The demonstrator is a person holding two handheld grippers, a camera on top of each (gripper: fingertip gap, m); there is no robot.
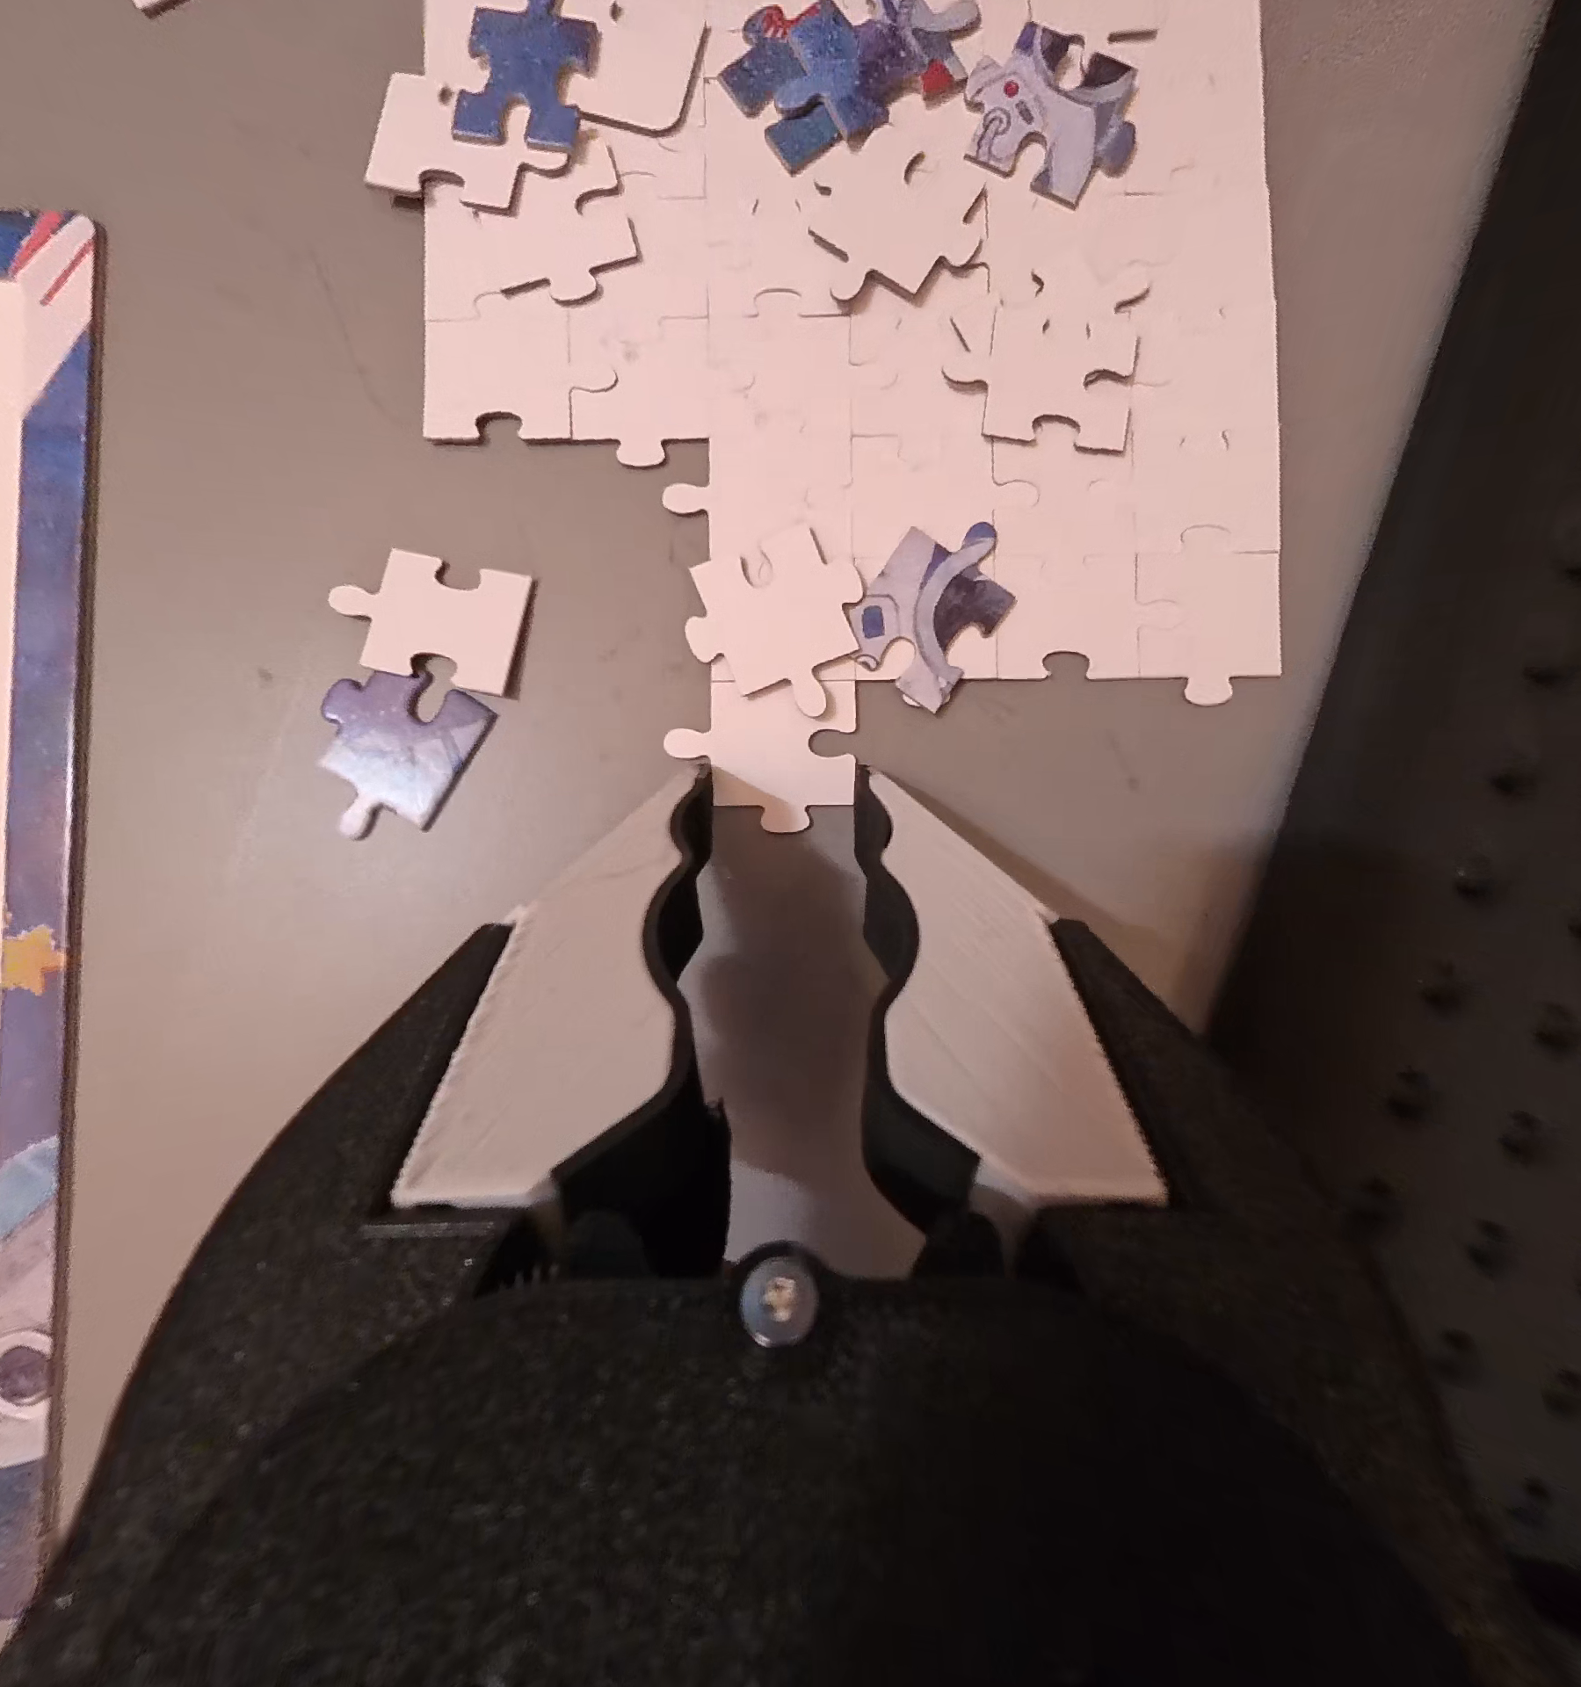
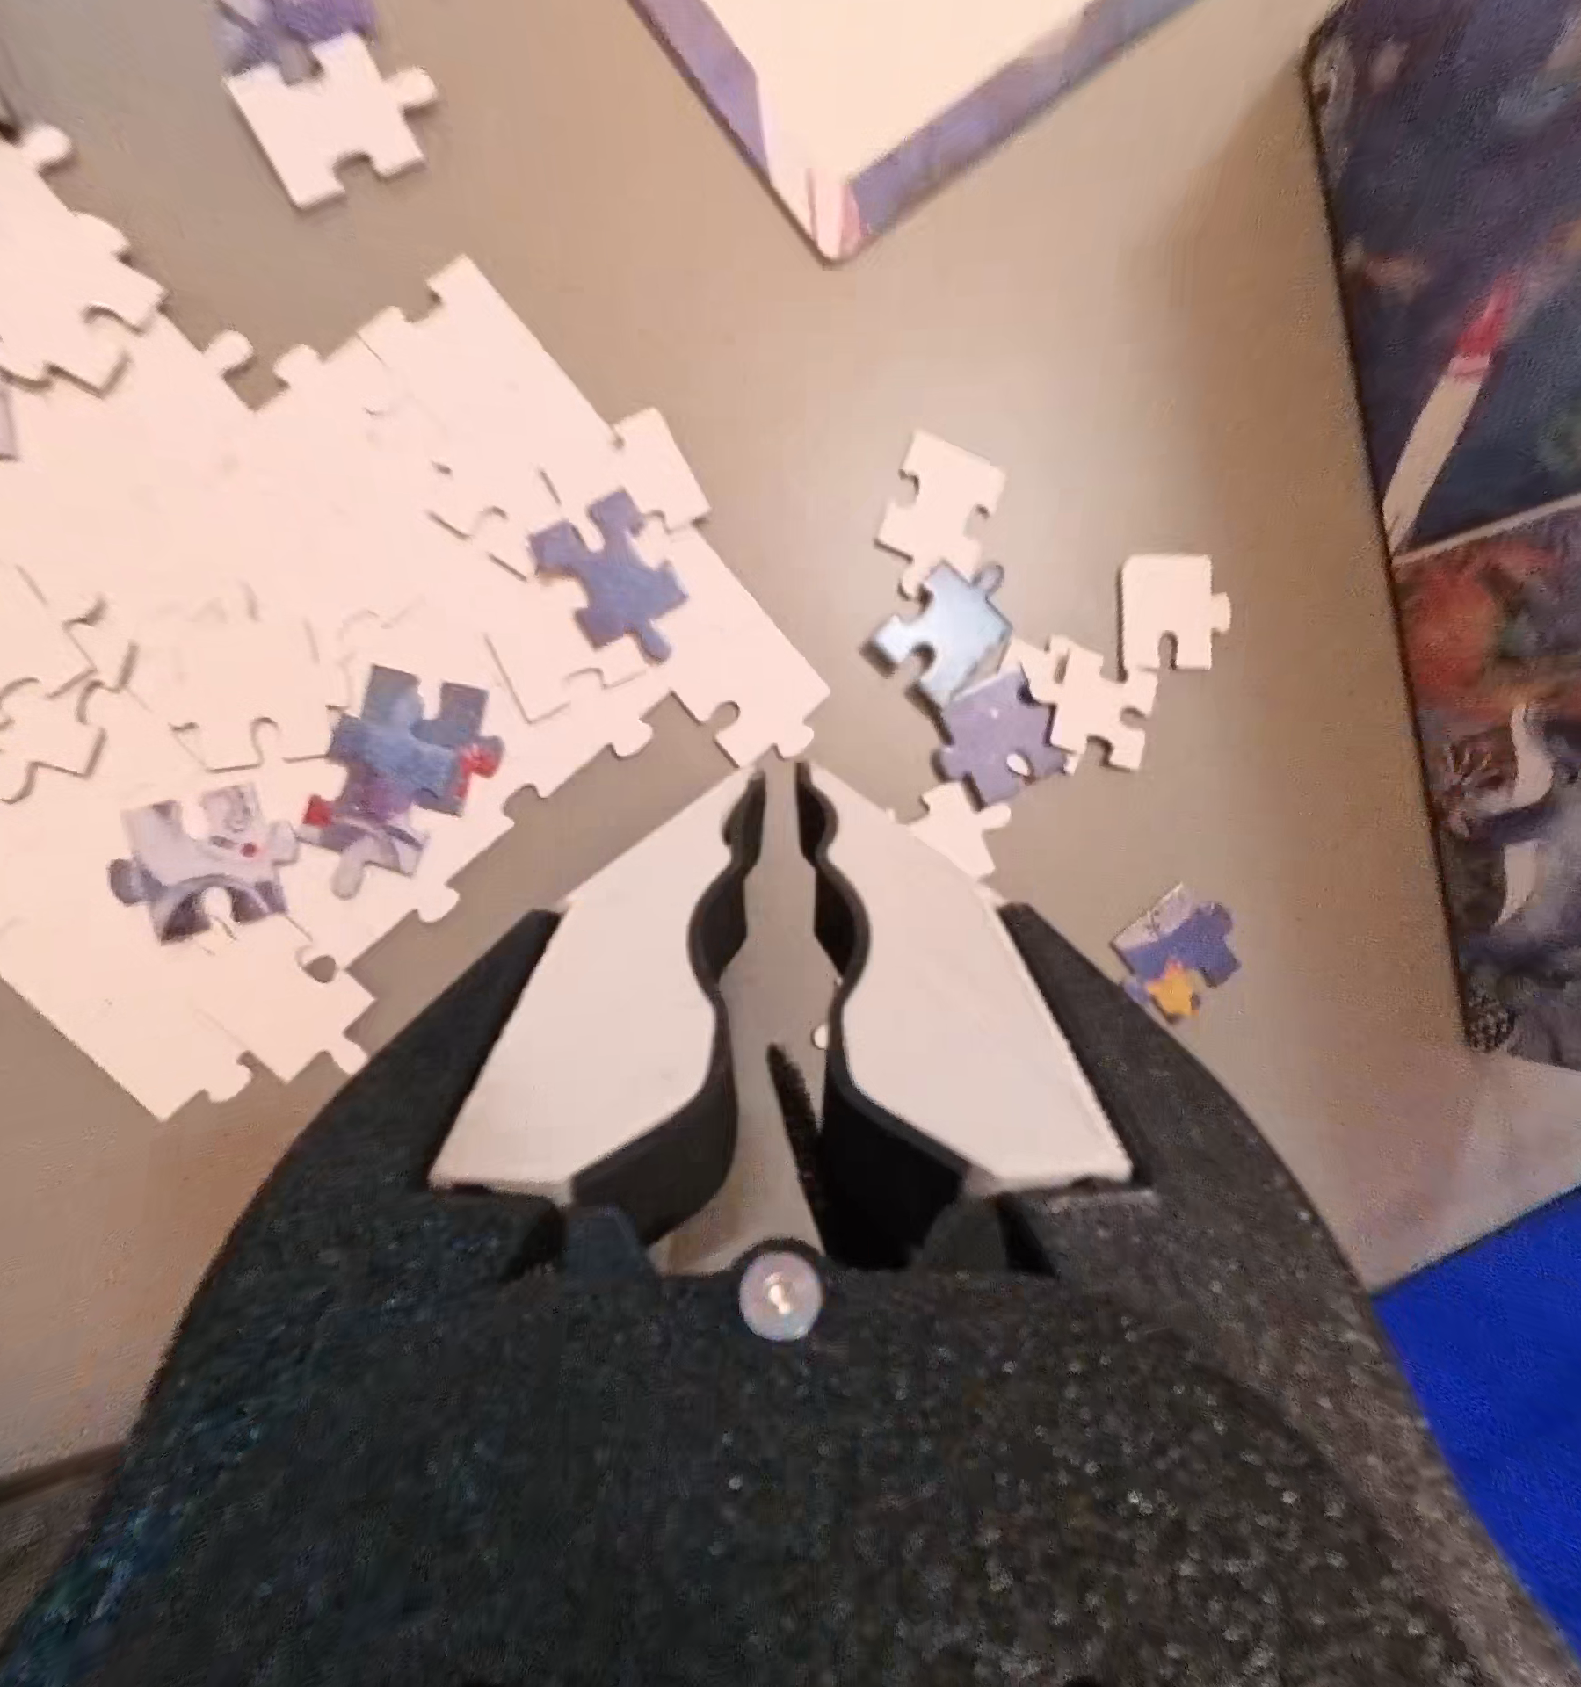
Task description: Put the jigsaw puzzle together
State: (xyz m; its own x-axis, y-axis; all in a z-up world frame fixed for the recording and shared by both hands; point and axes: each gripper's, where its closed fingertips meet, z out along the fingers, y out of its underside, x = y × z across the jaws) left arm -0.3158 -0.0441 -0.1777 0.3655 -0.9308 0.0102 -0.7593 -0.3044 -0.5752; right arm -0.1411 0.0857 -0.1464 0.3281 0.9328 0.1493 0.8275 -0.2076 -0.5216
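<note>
The jigsaw puzzle (image 1: 996,411) lies face down and white on the tan table, partly joined. It also shows in the right wrist view (image 2: 220,548). My left gripper (image 1: 782,776) is at its near edge. Its pads (image 1: 700,794) press on the two sides of a white piece (image 1: 782,749) that sticks out from the bottom row. My right gripper (image 2: 777,776) has its fingers nearly together, with a thin slit between the tips, just short of the puzzle's corner tab (image 2: 782,735). A loose white piece (image 2: 960,822) lies beside its right finger.
Loose pieces lie left of the puzzle (image 1: 439,621) and on it (image 1: 773,621), some picture side up (image 1: 937,612). A puzzle box (image 1: 1,730) stands at the left. A black dotted mat (image 1: 1499,822) is at the right. More loose pieces (image 2: 996,675) lie near a picture sheet (image 2: 1517,548).
</note>
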